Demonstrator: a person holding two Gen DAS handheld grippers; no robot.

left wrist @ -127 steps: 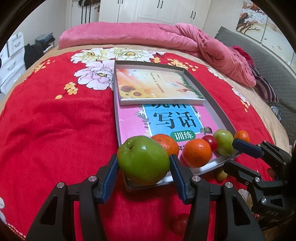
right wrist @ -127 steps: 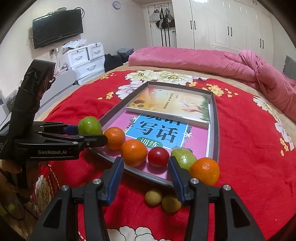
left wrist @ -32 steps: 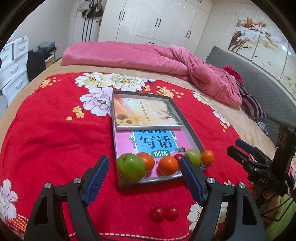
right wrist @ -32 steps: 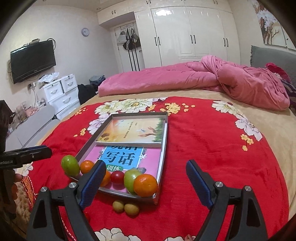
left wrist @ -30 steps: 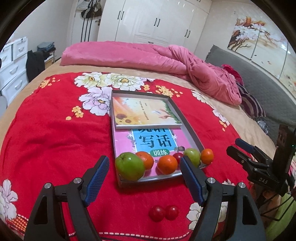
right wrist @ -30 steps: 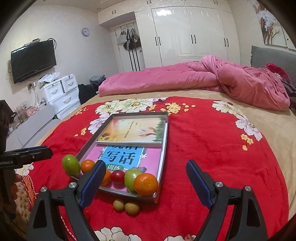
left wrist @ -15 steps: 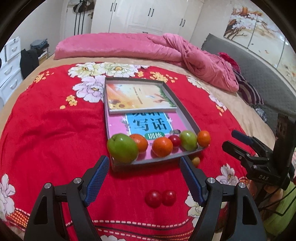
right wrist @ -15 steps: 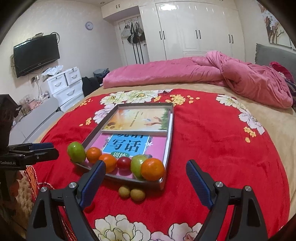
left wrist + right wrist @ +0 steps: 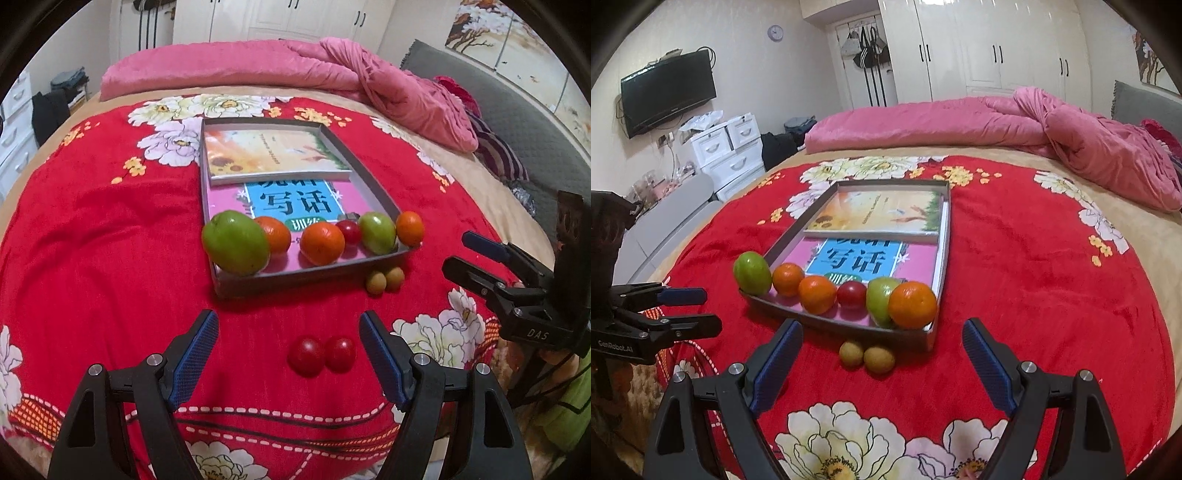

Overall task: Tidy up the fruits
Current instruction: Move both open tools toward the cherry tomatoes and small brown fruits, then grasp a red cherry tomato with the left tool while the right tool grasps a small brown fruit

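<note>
Left tool (image 9: 288, 341) jaws wide, empty, above red floral bedspread (image 9: 92, 258). Two cherry tomatoes (image 9: 320, 355) on bedspread between its fingers, toward right one. Right tool (image 9: 882, 354) jaws wide, empty; two small yellow-green fruits (image 9: 867, 356) between fingers, just near of grey tray (image 9: 849, 328). Green mango (image 9: 235, 242), oranges (image 9: 322, 243) lined along tray's near edge.

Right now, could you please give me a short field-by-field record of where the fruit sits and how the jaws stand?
surface: red floral blanket on a bed
tray: grey, holds two books
fruit in tray: big green fruit, three oranges, one tomato, small green fruit, in a row along the near edge
fruit outside tray: two red tomatoes; two tan fruits by the tray's near wall
left gripper: jaws open, empty, the red tomatoes between them
right gripper: jaws open, empty
</note>
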